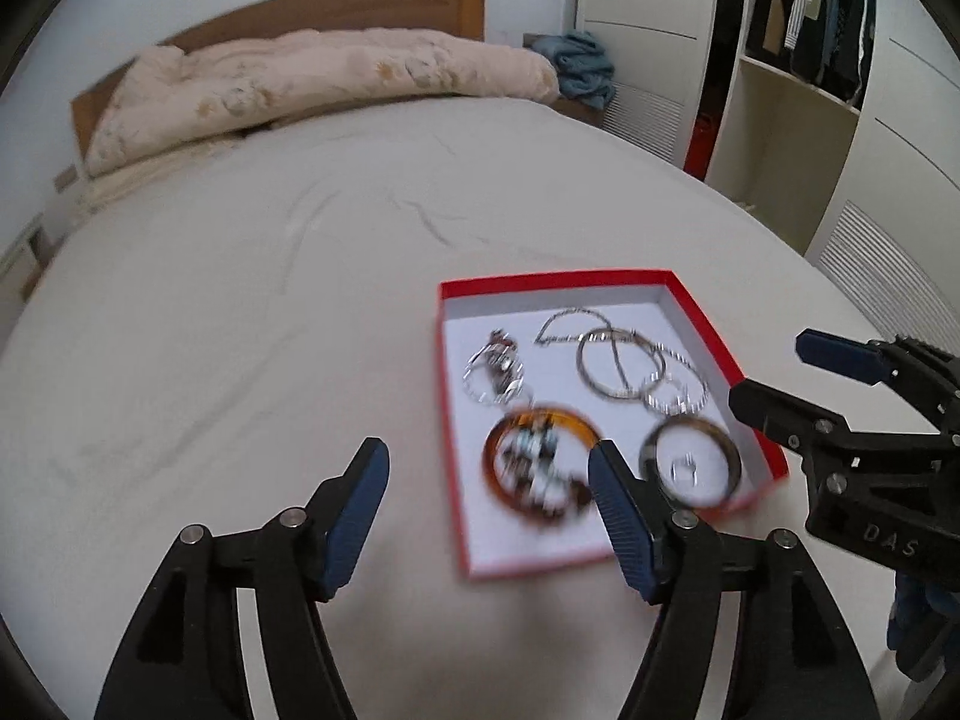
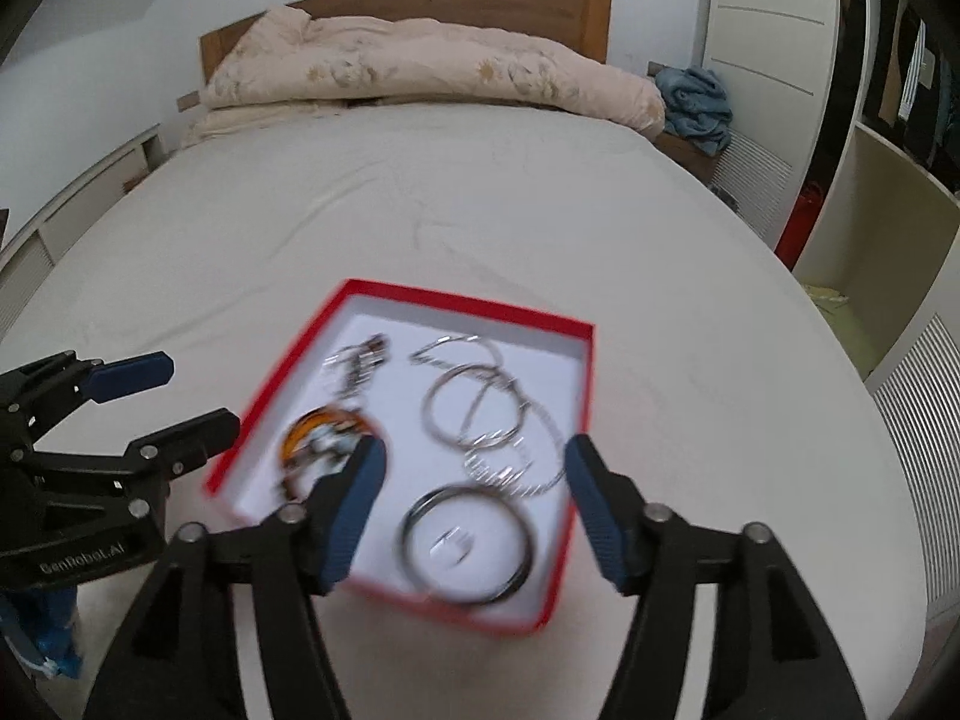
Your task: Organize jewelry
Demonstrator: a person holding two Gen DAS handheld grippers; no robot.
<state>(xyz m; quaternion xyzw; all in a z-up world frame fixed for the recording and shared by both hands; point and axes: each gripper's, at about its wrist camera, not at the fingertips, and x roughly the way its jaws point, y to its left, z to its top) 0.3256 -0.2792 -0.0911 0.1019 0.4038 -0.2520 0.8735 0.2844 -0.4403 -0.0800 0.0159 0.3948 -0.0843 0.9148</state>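
A red-rimmed box (image 1: 558,279) with a white floor lies on the bed; it also shows in the right wrist view (image 2: 474,309). In it lie an amber bangle (image 1: 507,495), a dark metal bangle (image 1: 729,447), silver hoops with a chain (image 1: 621,363) and a small silver piece (image 1: 495,372). The right wrist view shows the dark bangle (image 2: 468,597), the silver hoops (image 2: 474,402) and the amber bangle (image 2: 306,429). My left gripper (image 1: 489,471) is open and empty above the box's near left part. My right gripper (image 2: 474,474) is open and empty above the box's near end, and shows in the left view (image 1: 765,372).
The box rests on a bed with a plain pale sheet (image 1: 240,300). A folded pink quilt (image 1: 336,78) lies by the wooden headboard (image 1: 384,6). A blue cloth (image 1: 579,66) sits on a nightstand. A white wardrobe (image 1: 798,120) with hanging clothes stands to the right.
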